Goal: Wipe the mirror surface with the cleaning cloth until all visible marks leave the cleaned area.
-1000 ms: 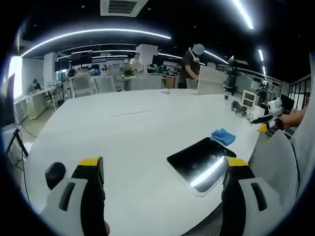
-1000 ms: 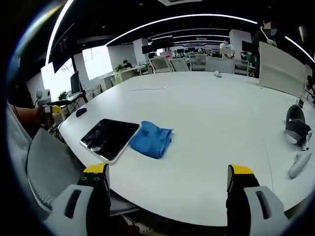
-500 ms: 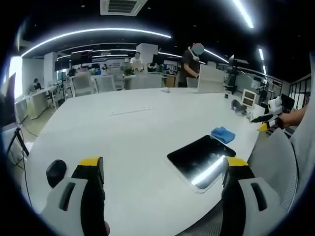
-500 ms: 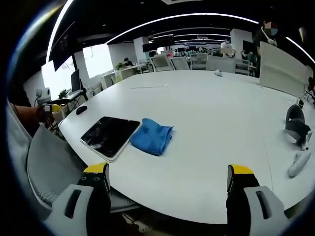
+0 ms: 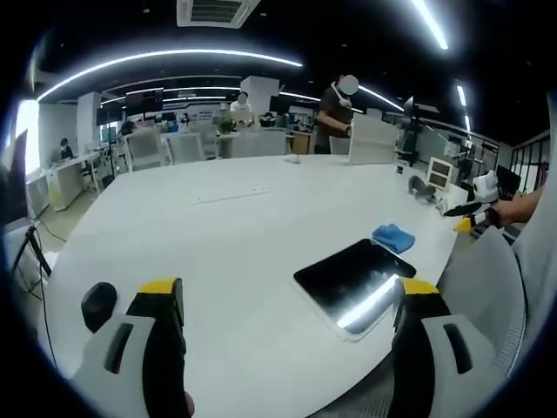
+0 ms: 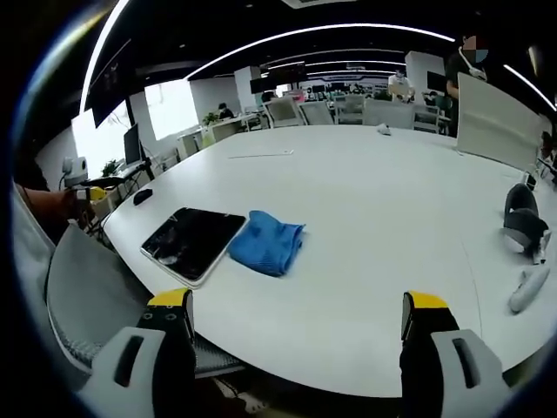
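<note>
While your grippers hang clear of the white table (image 6: 383, 218), nothing is grasped.

Your left gripper (image 5: 283, 305) and right gripper (image 6: 298, 318) both hold their jaws spread wide, empty. Your mirror (image 6: 193, 243) lies flat near the table's edge, the blue cleaning cloth (image 6: 266, 244) touching its side.

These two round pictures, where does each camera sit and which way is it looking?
Left gripper view: rides the left tool, looking across the white table at the mirror; its jaws rise below.
Right gripper view: rides the right tool, facing the blue cloth; its jaws rise below.
Shared: table, mirror, cloth; each shows the other tool at its edge.
</note>
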A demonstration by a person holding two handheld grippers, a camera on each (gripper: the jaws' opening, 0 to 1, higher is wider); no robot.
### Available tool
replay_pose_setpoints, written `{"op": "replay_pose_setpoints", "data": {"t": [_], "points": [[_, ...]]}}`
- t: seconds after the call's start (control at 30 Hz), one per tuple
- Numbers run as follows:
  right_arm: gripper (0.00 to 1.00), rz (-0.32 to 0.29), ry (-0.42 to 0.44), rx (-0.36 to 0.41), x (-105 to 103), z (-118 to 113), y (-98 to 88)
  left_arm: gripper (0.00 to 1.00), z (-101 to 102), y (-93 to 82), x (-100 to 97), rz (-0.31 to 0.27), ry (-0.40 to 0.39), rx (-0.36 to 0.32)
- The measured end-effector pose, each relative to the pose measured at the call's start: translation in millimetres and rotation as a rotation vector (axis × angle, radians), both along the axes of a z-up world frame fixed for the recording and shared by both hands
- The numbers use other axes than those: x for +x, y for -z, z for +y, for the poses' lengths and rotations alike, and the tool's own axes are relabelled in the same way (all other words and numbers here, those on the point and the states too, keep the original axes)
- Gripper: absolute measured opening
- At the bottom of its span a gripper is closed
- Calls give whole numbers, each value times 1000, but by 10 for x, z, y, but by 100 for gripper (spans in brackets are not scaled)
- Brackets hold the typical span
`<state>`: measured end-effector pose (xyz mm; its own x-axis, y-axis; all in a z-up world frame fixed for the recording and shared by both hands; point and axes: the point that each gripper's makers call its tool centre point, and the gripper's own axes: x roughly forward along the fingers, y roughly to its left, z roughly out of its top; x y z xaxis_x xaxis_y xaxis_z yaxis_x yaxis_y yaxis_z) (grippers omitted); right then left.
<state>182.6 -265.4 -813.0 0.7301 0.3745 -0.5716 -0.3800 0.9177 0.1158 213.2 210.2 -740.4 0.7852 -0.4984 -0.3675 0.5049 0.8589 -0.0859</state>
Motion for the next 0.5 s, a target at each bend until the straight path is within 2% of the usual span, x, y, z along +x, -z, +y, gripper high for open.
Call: {"op": "replay_pose_setpoints", "data": {"t": [0.1, 0.3, 0.5], "points": [[98, -6, -6, -8, 21, 26, -20, 99, 2, -14, -9, -6, 0, -1], [98, -12, -28, -29, 41, 74, -34, 99, -33, 64, -64, 6, 1, -5], [98, -21, -29, -33, 130, 78, -85, 99, 18, 92, -69, 11, -11, -4]]}}
